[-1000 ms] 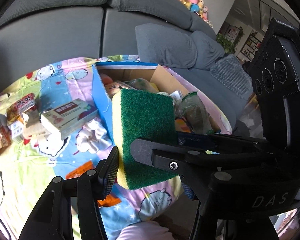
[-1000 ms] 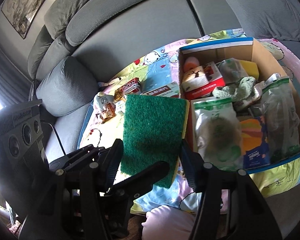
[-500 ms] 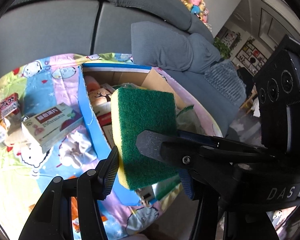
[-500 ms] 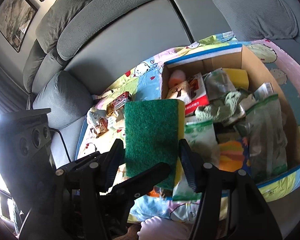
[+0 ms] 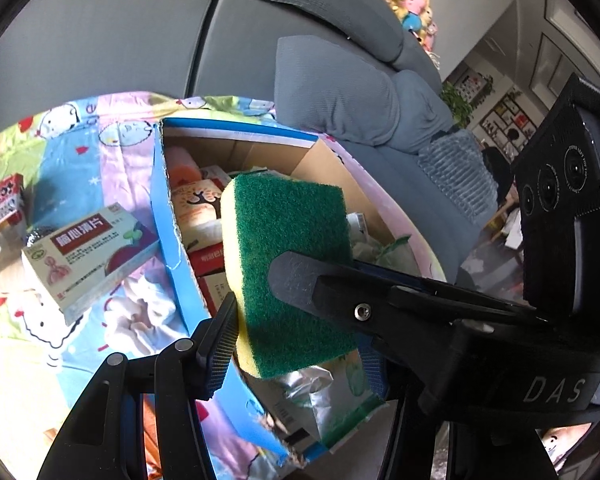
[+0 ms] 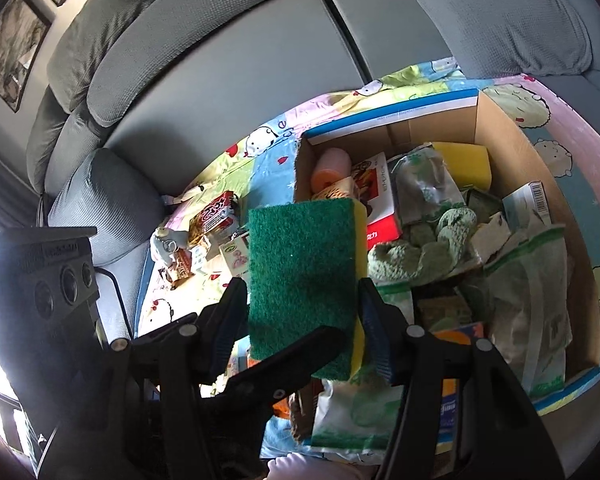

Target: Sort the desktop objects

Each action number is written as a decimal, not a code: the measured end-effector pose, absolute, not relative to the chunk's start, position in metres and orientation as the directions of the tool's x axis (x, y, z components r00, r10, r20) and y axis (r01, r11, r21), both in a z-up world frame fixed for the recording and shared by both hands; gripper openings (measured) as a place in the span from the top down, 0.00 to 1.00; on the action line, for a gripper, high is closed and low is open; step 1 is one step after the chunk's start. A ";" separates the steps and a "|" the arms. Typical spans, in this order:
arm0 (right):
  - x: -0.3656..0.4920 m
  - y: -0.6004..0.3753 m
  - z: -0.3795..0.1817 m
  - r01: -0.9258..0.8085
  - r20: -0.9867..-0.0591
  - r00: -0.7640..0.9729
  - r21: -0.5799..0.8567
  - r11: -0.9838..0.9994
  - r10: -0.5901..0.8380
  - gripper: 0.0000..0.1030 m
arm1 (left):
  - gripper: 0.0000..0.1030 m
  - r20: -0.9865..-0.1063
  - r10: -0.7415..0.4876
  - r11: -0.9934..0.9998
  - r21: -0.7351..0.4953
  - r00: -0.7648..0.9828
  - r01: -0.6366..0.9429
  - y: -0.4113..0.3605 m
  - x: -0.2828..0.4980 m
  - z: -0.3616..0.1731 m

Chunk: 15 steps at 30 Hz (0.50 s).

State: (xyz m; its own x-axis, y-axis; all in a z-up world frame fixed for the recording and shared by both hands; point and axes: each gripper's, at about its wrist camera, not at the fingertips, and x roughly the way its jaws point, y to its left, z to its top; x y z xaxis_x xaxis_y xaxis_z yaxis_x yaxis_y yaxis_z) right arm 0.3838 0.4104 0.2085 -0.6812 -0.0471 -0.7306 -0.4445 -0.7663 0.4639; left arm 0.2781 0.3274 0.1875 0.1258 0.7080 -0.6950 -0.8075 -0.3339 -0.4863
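Left wrist view: a grey sofa [image 5: 99, 40] fills the background. In front of it is a worktop [image 5: 99, 152] under a bright cartoon-print cloth. On the cloth stands an open cardboard box [image 5: 171, 240] with a blue rim, already crowded with packets, cartons and a knitted green piece.

The sponge [image 5: 291, 232], green scouring face over yellow foam, is held in the air above the near-left corner of the box, clear of its contents. A loose medicine carton [image 5: 87, 256] lies on the cloth just beside the box wall.

The left hand-held gripper [image 5: 293, 344] pinches the sponge at its lower end. One pad presses the yellow edge. The other pad is partly hidden behind a finger of the other tool, which crosses the green face.

In the right wrist view the right hand-held gripper [image 6: 302, 300] also pinches the sponge [image 6: 300, 264], with a pad against each long side.

The sponge looks light and soft. The foam should give under the pads, and the rough face should resist slipping. The firmest hold is probably across the narrow sides near the middle. A hard squeeze would only bow it.
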 end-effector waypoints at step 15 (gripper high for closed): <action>0.342 0.435 0.187 -0.490 -0.791 -0.608 0.445 -0.749 -0.072 0.45 | 0.47 -0.728 0.674 -0.412 -0.509 0.123 -0.756 0.346 0.256 0.167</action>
State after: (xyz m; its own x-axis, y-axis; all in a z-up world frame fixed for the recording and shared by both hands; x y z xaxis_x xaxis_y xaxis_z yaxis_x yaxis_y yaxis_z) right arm 0.3415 0.4348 0.1866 -0.6079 -0.0723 -0.7907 -0.4904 -0.7491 0.4455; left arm 0.2557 0.3463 0.1673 0.1235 0.6739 -0.7285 -0.7560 -0.4117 -0.5090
